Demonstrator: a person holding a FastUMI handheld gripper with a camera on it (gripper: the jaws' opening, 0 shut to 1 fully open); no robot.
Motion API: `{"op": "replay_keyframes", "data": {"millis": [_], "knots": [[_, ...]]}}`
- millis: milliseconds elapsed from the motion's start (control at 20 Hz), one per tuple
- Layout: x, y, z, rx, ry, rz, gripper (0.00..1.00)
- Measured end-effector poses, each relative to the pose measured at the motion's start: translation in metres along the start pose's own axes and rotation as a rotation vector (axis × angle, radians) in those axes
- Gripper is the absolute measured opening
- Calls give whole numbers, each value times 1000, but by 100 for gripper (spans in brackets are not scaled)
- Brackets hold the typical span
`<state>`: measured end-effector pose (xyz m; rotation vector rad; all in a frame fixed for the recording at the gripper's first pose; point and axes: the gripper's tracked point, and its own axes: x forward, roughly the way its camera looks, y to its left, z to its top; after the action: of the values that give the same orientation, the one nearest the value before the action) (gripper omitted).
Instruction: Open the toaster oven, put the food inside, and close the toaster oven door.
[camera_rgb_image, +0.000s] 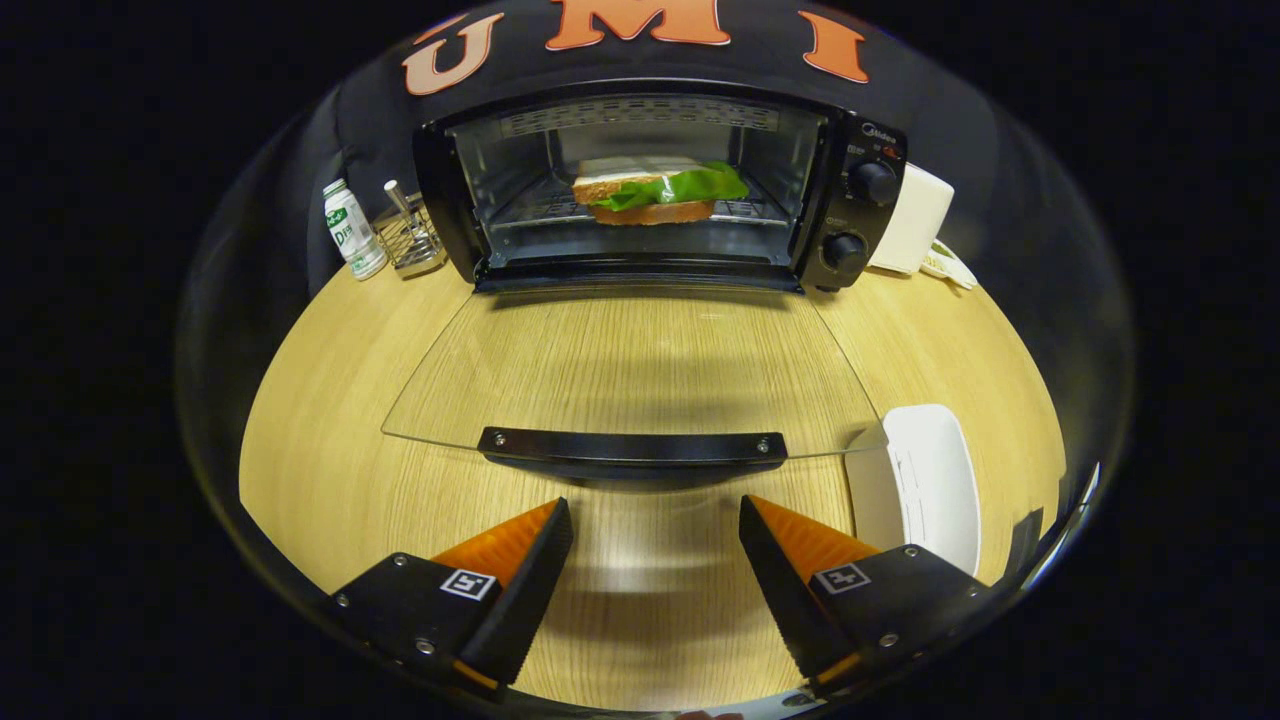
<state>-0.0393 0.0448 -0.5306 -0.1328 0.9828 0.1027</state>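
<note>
- We see a wooden table (330, 440) carrying everything, its far edge against the booth's dark wall.
- The toaster oven (660, 190) stands at the middle of the far edge, its mouth facing us and its long axis running along that edge; two knobs sit one above the other on its right panel.
- Its glass door (630, 370) is swung fully down and lies flat over the table, reaching toward us, with the dark handle (632, 446) along its near edge, parallel to the oven's front.
- We find the sandwich (655, 190) inside the oven on the wire rack, lying flat, its long side across the oven's width, with green lettuce hanging out to the right.
- A white plate (925, 485) sits near the table's right edge, just beside the door's near right corner.
- A white box-like item (915, 220) stands just right of the oven at the far edge; we cannot tell what it is.
- Left of the oven, at the far left corner, stand a wire rack holder (412, 238) and a small bottle (352, 230) with a green label.
- The gripper (655, 540) hovers over bare table just short of the handle, its jaws apart and holding nothing; nothing lies between them and the handle.
</note>
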Motion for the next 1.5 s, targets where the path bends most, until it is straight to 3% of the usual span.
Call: {"op": "replay_keyframes", "data": {"millis": [450, 1050, 1500], "knots": [[-10, 2, 18, 25, -30, 27, 99], [-55, -2, 95, -98, -118, 21, 99], [-47, 0, 169, 20, -221, 23, 100]]}}
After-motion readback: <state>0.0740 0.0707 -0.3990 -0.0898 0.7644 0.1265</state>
